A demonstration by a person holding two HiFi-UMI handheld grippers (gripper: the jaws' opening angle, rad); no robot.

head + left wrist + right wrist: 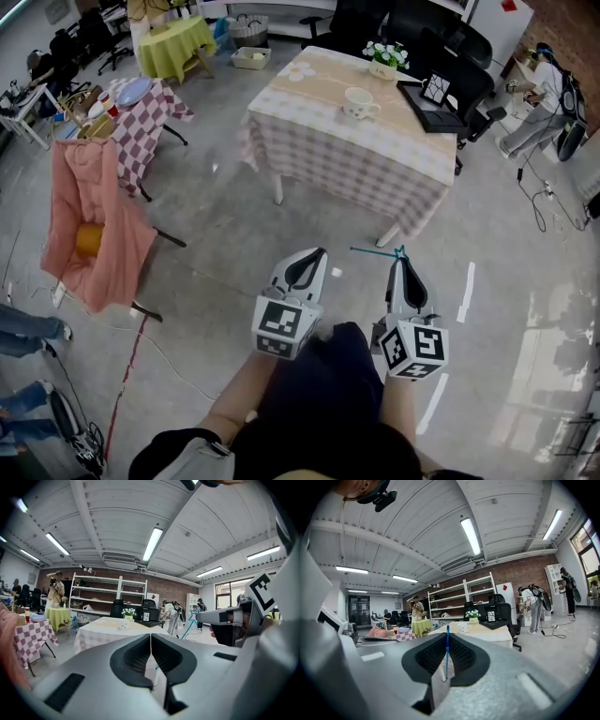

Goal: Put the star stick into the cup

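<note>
The star stick (373, 250), a thin teal rod with a small star at one end, is pinched at the tip of my right gripper (401, 260) and lies level, pointing left. In the right gripper view the jaws are shut on the rod (447, 652), which stands upright between them. My left gripper (314, 257) hangs beside it, shut and empty; in its own view the jaws (151, 637) meet with nothing between. The white cup (359, 103) stands on the checked-cloth table (328, 141) well ahead of both grippers; the cup (462, 628) is also small and far off in the right gripper view.
On the table are a flower pot (384, 56) and an open laptop (431, 105). A chair draped with a pink jacket (89, 220) stands at the left, a small checked table (141, 127) behind it. Black office chairs (459, 47) and people stand beyond.
</note>
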